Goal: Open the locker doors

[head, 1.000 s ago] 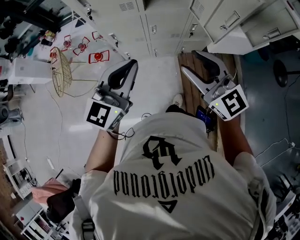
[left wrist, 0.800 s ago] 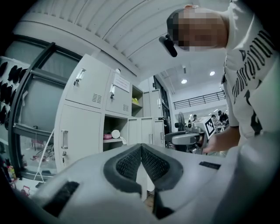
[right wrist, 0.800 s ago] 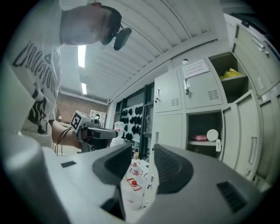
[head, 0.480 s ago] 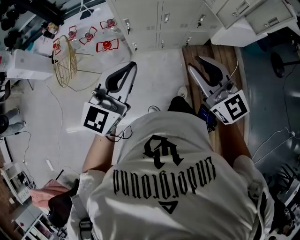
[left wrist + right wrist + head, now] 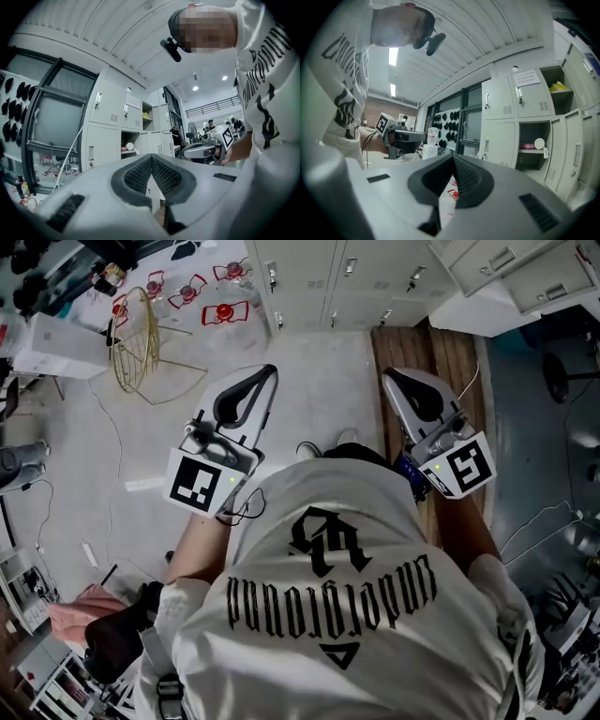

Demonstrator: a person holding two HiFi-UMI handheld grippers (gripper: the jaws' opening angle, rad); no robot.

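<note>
A bank of pale grey lockers (image 5: 352, 277) stands ahead of me across the floor, beyond reach of both grippers. In the left gripper view most locker doors (image 5: 108, 108) are closed, and one compartment (image 5: 130, 147) stands open with small items inside. The right gripper view shows two open compartments (image 5: 534, 147), one above the other. My left gripper (image 5: 270, 369) is shut with nothing in it. My right gripper (image 5: 387, 374) is also shut and empty, held level with the left one. Each gripper's camera catches the other: the right gripper (image 5: 202, 151) and the left gripper (image 5: 405, 138).
A gold wire frame (image 5: 136, 329) and red wire shapes (image 5: 225, 310) lie on the floor at the left. A strip of wooden boards (image 5: 450, 352) runs along the right toward the lockers. Thin cables (image 5: 103, 465) trail over the floor. A dark rack (image 5: 452, 122) stands left of the lockers.
The right gripper's jaws have gone from spread apart to shut. The left gripper stays shut. The head view has shifted, so the lockers sit a little differently at the top.
</note>
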